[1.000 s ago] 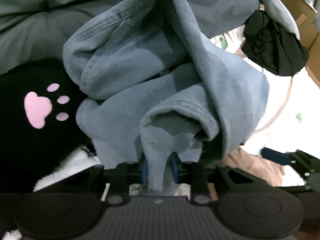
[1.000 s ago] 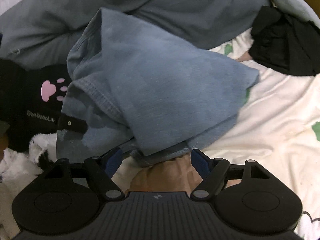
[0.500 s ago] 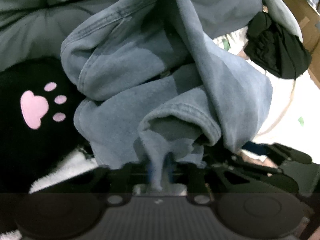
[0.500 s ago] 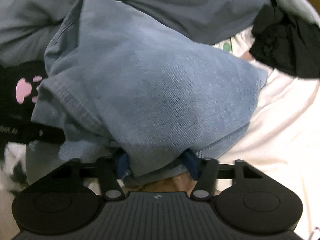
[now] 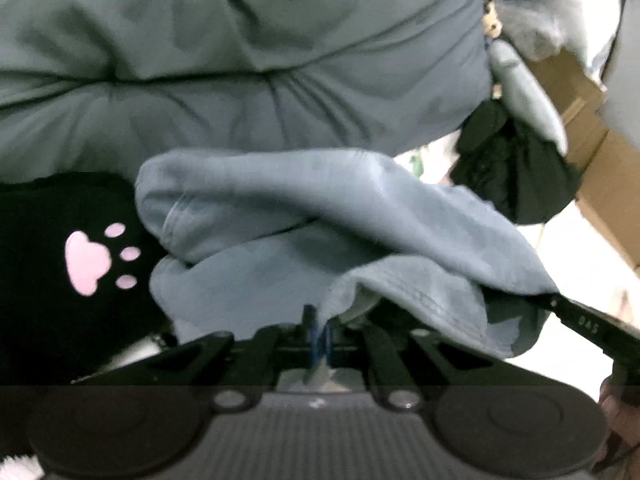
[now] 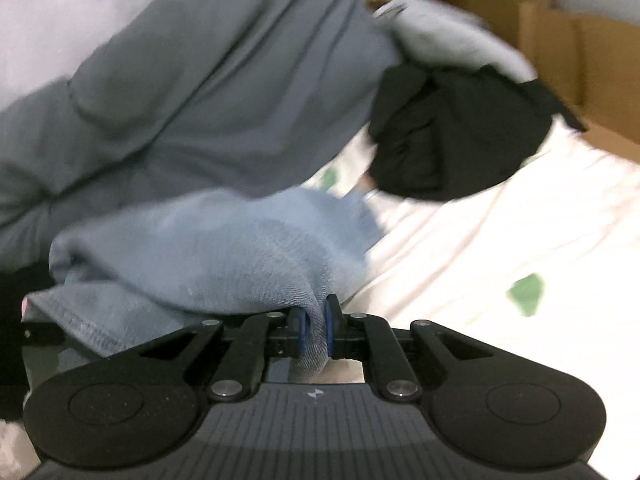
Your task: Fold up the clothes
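I have the blue garment (image 5: 304, 216) pinched at two points. My left gripper (image 5: 319, 334) is pressed together on a thin edge of it, the cloth bunched just ahead at 12 o'clock. My right gripper (image 6: 314, 330) clamps a thicker fold of the same garment (image 6: 208, 248), which piles up toward 10 o'clock. It hangs crumpled between the two grips over the white sheet (image 6: 500, 248), not yet lying flat or squared.

The risks as I judge them: the left grip holds very little fabric, so a firm pull apart could slip it free and drop that side. The right grip may have caught more than one layer, which would leave a twisted fold. Both views are blurred, so I cannot check the seams. The black cloth with the pink paw print (image 5: 96, 260) lies touching the garment at 9 o'clock and could be dragged along. The grey bedding (image 5: 240, 60) at 12 o'clock crowds the laying space, and a black bundle (image 6: 452, 136) sits at 1 o'clock.

A cardboard box (image 6: 580, 60) stands at 2 o'clock; what is in it I cannot tell.
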{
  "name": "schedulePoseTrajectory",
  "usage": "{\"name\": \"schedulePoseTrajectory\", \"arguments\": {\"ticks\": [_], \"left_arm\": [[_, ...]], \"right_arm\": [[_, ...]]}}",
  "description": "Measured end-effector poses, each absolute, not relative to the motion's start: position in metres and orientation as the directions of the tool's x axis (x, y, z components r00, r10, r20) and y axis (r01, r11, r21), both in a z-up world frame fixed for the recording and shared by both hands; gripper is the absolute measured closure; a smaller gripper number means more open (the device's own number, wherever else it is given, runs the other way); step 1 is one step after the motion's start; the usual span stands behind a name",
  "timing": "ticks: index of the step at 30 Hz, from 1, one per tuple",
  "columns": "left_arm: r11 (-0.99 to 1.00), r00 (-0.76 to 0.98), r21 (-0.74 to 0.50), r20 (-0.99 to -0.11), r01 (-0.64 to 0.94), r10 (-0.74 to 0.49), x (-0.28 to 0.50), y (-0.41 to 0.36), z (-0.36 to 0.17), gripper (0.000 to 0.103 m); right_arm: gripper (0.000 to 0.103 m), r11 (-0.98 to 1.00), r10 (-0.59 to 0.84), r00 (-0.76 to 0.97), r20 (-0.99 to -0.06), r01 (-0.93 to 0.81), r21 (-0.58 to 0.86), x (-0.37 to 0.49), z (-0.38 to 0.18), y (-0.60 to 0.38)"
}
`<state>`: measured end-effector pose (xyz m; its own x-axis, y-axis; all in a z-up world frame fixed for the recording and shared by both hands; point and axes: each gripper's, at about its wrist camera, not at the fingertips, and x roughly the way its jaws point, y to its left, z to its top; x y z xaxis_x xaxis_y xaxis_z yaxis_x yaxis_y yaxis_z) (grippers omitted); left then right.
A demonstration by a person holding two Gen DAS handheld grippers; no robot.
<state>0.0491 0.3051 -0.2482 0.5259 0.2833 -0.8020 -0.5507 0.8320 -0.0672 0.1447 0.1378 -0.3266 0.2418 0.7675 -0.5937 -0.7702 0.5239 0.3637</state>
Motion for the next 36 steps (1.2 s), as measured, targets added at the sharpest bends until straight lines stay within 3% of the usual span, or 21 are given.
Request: {"name": "schedulePoseTrajectory", "arguments": {"ticks": [16,32,36], "left_arm": [[0.901,0.733,-0.282,-0.678,-0.328,0.055,0.077,0.242,-0.187,0.100],[0.906,0.737,-0.424,-0.609,0.010,-0.293,0.109,0.140,-0.173,0.100],[0.904,0.685,-0.407,-0.623,0.128,-0.378,0.119,0.106,-0.184,0.100]], "right_arm": [[0.098,0.583,0.760,0.341,-0.553,-0.734,0.349,0.163,-0.251,0.034],[0.100,0.590,0.688,0.291,-0.665,-0.757,0.279,0.214,-0.213,-0.071],[0.100,0.605,0.644,0.343,-0.685,-0.775,0.181,0.218,-0.204,-0.097]]}}
